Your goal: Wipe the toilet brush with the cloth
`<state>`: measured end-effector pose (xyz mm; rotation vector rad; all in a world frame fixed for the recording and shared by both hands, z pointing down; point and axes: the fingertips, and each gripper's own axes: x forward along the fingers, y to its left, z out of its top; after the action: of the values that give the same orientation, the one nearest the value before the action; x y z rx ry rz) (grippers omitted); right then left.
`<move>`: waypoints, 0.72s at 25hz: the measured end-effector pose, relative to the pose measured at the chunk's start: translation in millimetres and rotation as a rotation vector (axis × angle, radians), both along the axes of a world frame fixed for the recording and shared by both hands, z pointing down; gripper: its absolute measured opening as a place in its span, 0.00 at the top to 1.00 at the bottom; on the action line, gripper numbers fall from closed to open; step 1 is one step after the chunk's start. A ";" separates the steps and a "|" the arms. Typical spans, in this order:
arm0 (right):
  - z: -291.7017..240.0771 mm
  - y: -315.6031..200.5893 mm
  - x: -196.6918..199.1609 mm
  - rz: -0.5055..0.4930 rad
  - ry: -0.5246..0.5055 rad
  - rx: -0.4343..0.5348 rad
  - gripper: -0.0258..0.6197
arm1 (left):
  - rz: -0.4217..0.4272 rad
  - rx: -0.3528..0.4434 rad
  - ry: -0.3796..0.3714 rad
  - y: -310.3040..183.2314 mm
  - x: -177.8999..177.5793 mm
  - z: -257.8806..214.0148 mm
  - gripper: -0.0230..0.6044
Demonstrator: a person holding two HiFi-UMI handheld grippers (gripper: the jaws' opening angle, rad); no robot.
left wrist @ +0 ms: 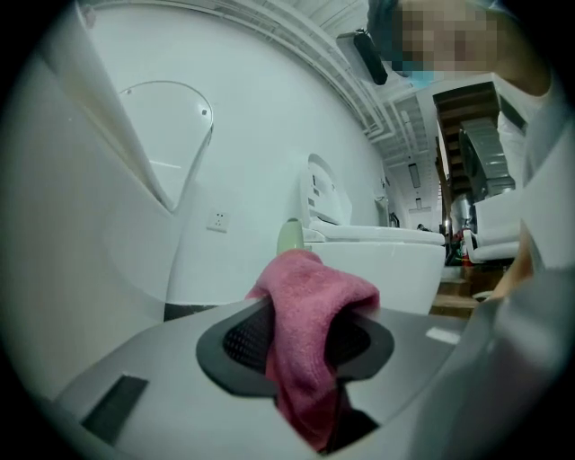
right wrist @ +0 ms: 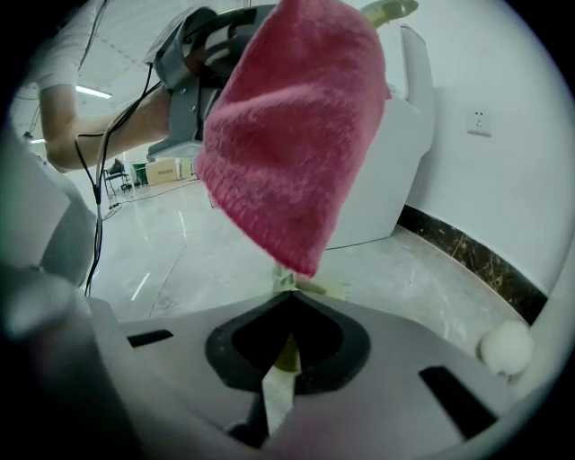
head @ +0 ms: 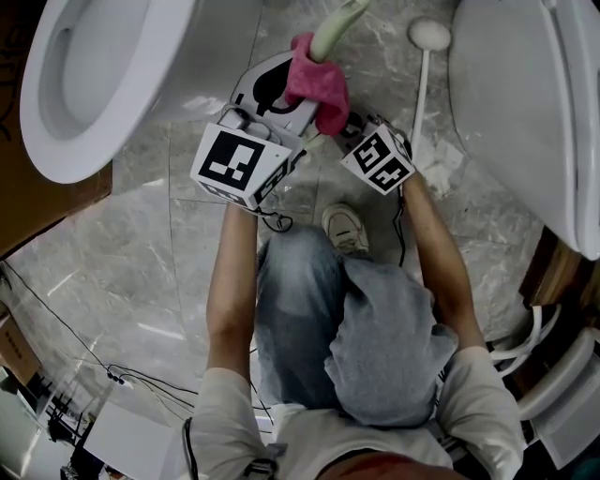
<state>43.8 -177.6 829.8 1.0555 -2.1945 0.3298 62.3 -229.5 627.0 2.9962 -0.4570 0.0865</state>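
A pink cloth (head: pixel 319 89) is wrapped over the upper part of a pale green toilet brush (head: pixel 337 28), whose end sticks out above the cloth. My left gripper (head: pixel 292 82) is shut on the cloth (left wrist: pixel 310 314), and the brush's tip (left wrist: pixel 289 238) shows just behind it. Lower down, my right gripper (head: pixel 349 127) is shut on the brush's thin handle (right wrist: pixel 286 359). In the right gripper view the cloth (right wrist: pixel 292 135) hangs over the brush above my right gripper (right wrist: pixel 287 337), with the left gripper behind it at upper left.
A white toilet (head: pixel 75 84) stands at the left and another (head: pixel 525 94) at the right. A white long-handled brush (head: pixel 429 36) and crumpled paper (head: pixel 436 155) lie on the marble floor between them. My shoe (head: pixel 345 228) is below the grippers; cables (head: pixel 122 375) trail at lower left.
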 end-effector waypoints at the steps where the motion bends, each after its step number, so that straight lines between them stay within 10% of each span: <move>1: 0.2 -0.4 0.5 0.000 0.002 -0.001 0.97 | 0.000 0.005 0.004 -2.1 2.1 -4.7 0.75; 18: 0.6 -0.5 -0.4 -0.004 -0.011 0.013 0.97 | -0.016 0.031 -0.022 -13.8 15.2 -12.8 0.74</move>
<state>43.4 -178.1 830.4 1.0584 -2.2113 0.3206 77.5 -243.3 614.2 3.0247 -0.4890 0.1118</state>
